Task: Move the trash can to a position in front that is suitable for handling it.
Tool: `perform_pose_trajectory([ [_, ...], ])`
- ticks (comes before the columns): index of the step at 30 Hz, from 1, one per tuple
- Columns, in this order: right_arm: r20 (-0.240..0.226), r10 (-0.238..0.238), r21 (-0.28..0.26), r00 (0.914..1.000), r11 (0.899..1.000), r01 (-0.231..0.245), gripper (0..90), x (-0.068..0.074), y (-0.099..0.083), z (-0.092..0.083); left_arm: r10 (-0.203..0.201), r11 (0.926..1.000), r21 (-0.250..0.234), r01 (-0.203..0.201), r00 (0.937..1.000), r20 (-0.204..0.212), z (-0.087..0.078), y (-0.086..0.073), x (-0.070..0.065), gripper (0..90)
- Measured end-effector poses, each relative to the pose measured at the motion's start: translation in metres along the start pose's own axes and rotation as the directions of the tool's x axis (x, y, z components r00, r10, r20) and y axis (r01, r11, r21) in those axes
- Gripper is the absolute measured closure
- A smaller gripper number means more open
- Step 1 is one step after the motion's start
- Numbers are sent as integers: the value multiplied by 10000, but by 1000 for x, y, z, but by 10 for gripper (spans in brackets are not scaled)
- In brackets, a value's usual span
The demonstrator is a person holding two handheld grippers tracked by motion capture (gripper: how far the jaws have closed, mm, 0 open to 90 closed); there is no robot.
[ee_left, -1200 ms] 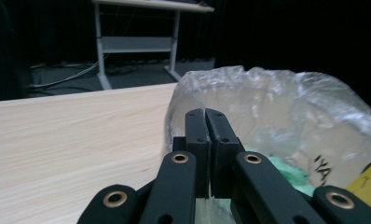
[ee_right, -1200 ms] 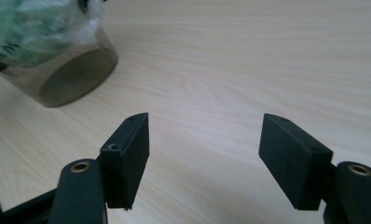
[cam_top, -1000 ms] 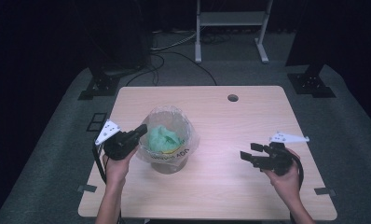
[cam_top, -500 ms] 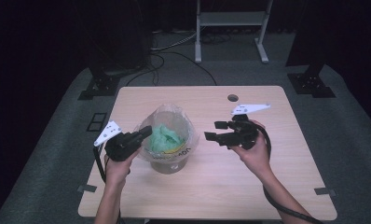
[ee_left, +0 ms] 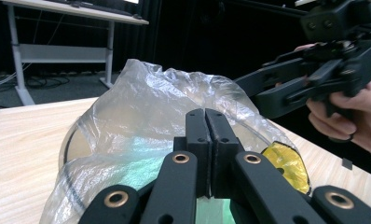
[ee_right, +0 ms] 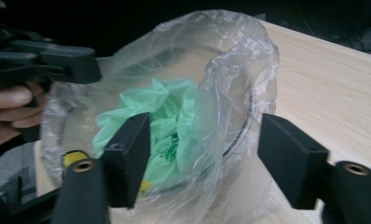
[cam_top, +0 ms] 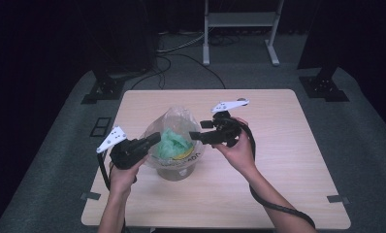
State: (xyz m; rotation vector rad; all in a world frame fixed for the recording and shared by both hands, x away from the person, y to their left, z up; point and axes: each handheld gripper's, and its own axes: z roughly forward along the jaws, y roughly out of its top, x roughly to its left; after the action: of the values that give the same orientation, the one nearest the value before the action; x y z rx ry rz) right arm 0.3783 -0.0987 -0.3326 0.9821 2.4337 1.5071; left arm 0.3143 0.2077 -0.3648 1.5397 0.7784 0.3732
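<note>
A clear plastic bag (cam_top: pixel 177 121) lines a small grey bin (cam_top: pixel 174 172) on the wooden table (cam_top: pixel 288 155). Crumpled green plastic (cam_top: pixel 170 143) and a yellow scrap (ee_left: pixel 286 161) lie inside it. My left gripper (cam_top: pixel 153 138) is shut at the bag's left edge, its jaws (ee_left: pixel 205 122) pressed together against the film. My right gripper (cam_top: pixel 199 130) is open at the bag's right side. Its jaws have just been closing a little. They stand on either side of the bag's rim (ee_right: pixel 207 149) without pressing on it. The right gripper (ee_left: pixel 260 92) also shows beyond the bag in the left gripper view.
A round hole (cam_top: pixel 241 99) sits near the table's far edge. Behind the table stand a white desk frame (cam_top: pixel 239 19) and black stand bases (cam_top: pixel 101 90) on the grey floor, with cables (cam_top: pixel 181 53) between them. The right gripper's cable (cam_top: pixel 273 204) trails across the table's near right.
My right gripper has swung left and upward from the table's right side to the bag's right rim. The left gripper and the bag have stayed put.
</note>
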Motion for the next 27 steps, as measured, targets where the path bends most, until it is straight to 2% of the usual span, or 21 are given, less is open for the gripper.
perform_pose_trajectory([
  [1,92,5,46,10000,10000,-5,430,0,0,2,19,10000,-2,-19,10000,8,0,0,0,892],
  [2,116,81,93,9999,9999,-82,526,0,0,3,24,10000,13,-24,10000,15,0,0,-1,892],
  [5,384,169,130,9991,9998,-174,698,0,0,5,9,10000,6,-9,10000,55,0,0,-1,892],
  [9,611,324,-36,9976,9995,-323,833,2,2,2,-99,9999,-94,101,9999,130,0,1,-1,892],
  [12,494,449,85,9978,9989,-454,897,3,6,3,-115,9998,-145,118,9997,201,-1,1,-2,892],
  [19,-103,624,340,9980,9975,-620,900,14,15,7,-129,9998,-154,134,9994,327,1,1,-5,891],
  [22,-687,815,321,9943,9963,-794,900,20,19,8,-101,9999,-73,104,9989,464,3,0,-7,891],
  [27,-1232,1010,494,9872,9942,-955,900,28,20,16,71,9999,103,-77,9978,661,9,-1,-15,891],
])
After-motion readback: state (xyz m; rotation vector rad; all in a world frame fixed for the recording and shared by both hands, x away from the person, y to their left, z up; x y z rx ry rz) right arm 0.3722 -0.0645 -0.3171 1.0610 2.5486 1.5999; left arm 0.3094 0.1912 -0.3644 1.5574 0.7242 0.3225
